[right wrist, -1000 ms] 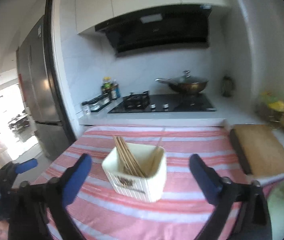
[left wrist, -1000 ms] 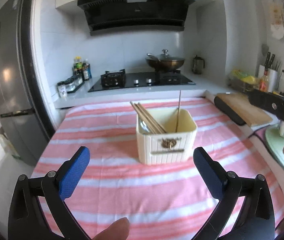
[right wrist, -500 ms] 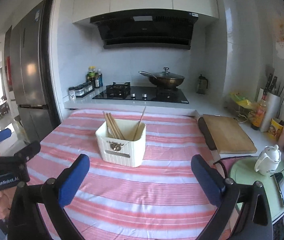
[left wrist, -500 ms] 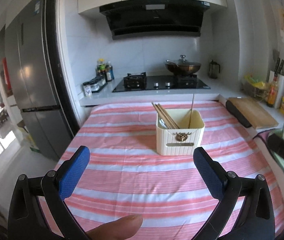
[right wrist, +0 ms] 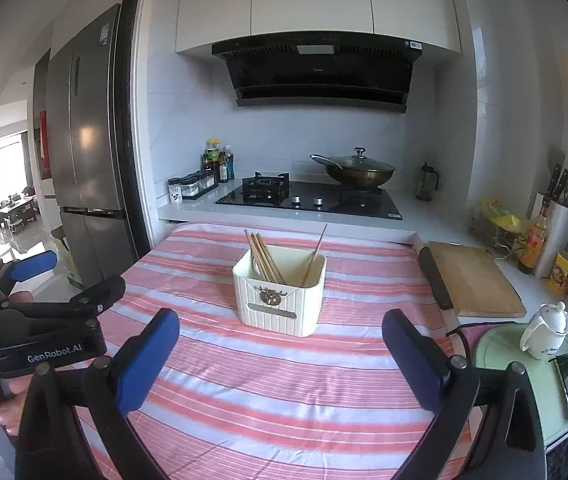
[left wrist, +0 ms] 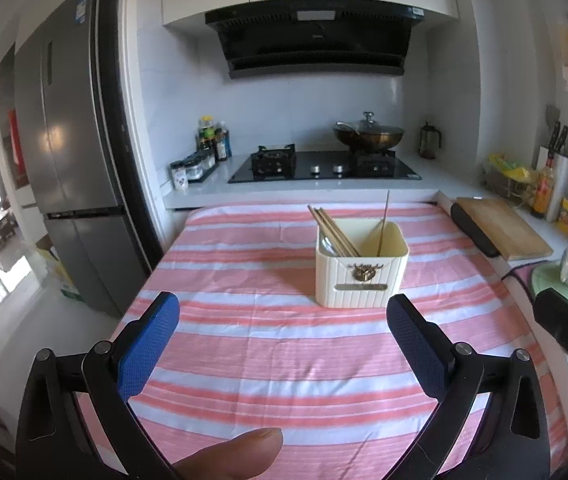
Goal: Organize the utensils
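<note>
**Utensil holder alone on the striped cloth, both grippers empty**

The cream utensil holder [left wrist: 362, 264] stands mid-table, well beyond the left gripper [left wrist: 281, 344] and right gripper [right wrist: 279, 354], both spread apart and empty. The chopsticks [left wrist: 334, 232] inside are judged light, stiff and slippery; their upper ends should be pinched. Compared with a second ago, both grippers have been drawn back from the holder.

White tiled kitchen wall [right wrist: 284, 136], black angular range hood [right wrist: 320, 72] under white cabinets [right wrist: 316, 0]; tall steel refrigerator [right wrist: 87, 140] left, daylight beyond.
</note>
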Demonstrator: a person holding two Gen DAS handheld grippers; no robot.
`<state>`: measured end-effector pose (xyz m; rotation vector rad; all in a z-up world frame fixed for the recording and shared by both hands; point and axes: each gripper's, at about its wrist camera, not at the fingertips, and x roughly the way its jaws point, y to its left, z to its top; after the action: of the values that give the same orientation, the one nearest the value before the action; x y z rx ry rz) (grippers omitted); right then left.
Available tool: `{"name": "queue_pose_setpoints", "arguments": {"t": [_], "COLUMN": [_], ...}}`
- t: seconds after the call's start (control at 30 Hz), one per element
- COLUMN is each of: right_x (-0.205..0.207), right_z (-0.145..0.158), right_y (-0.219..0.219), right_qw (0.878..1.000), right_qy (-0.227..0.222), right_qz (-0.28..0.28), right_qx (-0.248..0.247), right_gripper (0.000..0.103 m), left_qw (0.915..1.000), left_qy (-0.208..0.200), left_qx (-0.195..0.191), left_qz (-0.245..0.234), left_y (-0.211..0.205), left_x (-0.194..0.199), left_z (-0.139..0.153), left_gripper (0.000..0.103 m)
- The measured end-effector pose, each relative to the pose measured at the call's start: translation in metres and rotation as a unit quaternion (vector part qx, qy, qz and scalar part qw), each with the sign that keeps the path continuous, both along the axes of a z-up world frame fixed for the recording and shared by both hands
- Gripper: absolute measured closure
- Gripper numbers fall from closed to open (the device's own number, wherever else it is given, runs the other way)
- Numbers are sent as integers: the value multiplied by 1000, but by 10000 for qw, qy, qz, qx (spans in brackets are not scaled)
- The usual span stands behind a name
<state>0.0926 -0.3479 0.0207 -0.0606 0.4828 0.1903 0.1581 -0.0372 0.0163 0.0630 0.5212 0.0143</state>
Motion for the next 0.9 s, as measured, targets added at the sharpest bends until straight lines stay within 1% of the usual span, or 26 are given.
{"name": "queue_pose_setpoints", "arguments": {"t": [0.4, 0.53, 0.9], "right_x": [-1, -1, 1], "right_z": [1, 3, 2], "right_y": [2, 1, 1], "right_qw": [9999, 9998, 9998], "right_qy": [102, 117, 119], "right_qz": [3, 17, -120], "right_qx": [52, 157, 72], "right_gripper": [0, 0, 0], "left_qw": [9999, 9999, 9998], "left_qy": [-26, -15, 92], "left_qx": [37, 60, 43], "left_qz": [94, 143, 181], "left_y": [4, 5, 4], "left_x": [-3, -2, 4], "left_z": [2, 2, -2], "left_gripper": [0, 0, 0]}}
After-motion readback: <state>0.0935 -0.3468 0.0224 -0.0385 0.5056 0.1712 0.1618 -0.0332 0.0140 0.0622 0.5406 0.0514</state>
